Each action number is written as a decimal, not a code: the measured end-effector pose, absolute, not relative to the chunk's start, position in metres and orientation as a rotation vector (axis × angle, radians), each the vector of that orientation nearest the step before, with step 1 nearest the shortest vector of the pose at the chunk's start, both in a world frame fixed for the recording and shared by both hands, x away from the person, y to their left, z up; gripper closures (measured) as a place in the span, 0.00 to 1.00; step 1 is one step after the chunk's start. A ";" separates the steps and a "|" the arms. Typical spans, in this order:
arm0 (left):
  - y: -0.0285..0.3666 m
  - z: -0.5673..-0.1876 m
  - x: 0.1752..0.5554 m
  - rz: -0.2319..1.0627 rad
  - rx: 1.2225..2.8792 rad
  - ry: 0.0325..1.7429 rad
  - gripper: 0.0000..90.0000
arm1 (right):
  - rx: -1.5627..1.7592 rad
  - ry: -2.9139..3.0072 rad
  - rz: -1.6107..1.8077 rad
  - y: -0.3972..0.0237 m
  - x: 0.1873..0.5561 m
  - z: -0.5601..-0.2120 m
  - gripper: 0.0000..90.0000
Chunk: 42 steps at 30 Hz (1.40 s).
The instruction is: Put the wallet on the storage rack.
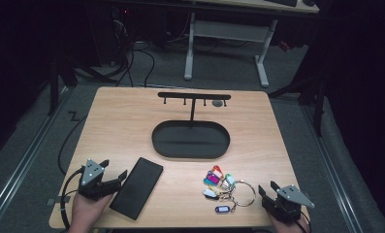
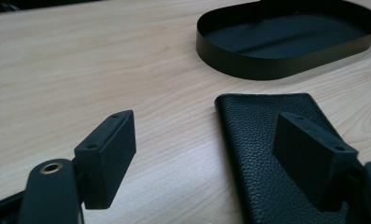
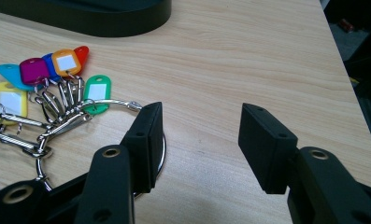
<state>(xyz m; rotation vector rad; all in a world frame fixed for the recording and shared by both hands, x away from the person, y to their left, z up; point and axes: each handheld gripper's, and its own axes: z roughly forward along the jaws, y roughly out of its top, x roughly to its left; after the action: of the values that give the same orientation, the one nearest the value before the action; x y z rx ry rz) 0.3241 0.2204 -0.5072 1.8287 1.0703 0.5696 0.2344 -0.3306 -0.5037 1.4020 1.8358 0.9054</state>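
A big metal key ring (image 1: 252,193) with several coloured tags (image 1: 215,177) lies on the wooden table at the front right. My right gripper (image 1: 267,187) stands open just right of it. In the right gripper view its left jaw hangs over the ring's (image 3: 108,103) right side, with bare wood between the jaws of the right gripper (image 3: 203,112). A flat black leather case (image 1: 136,187) lies at the front left. My left gripper (image 1: 115,169) is open beside it. In the left gripper view its right jaw hovers over the case (image 2: 262,140), and the left gripper (image 2: 206,126) straddles the case's left edge.
A black oval tray (image 1: 190,155) sits mid-table, its rim showing in the left gripper view (image 2: 248,65). From its back rises a thin post with a hook bar (image 1: 194,95). The table's front edge runs right under both hands. Another desk stands beyond on the grey floor.
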 end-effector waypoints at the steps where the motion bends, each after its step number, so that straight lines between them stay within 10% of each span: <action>1: 0.221 -0.508 0.325 0.562 1.831 1.076 0.25 | 1.409 1.838 0.906 -0.331 0.236 -0.504 0.56; 26: 0.218 -0.498 0.329 0.583 1.863 1.019 0.25 | 1.465 2.026 0.792 -0.319 0.283 -0.489 0.55; 42: 0.203 -0.510 0.312 0.375 1.988 1.038 0.28 | 1.476 1.938 0.791 -0.316 0.278 -0.503 0.52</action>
<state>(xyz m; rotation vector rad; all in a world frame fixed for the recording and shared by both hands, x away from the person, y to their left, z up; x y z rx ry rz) 0.3117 0.2026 -0.5104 1.9877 1.0380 0.3754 0.2783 -0.3156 -0.5033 1.4755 1.9383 0.7906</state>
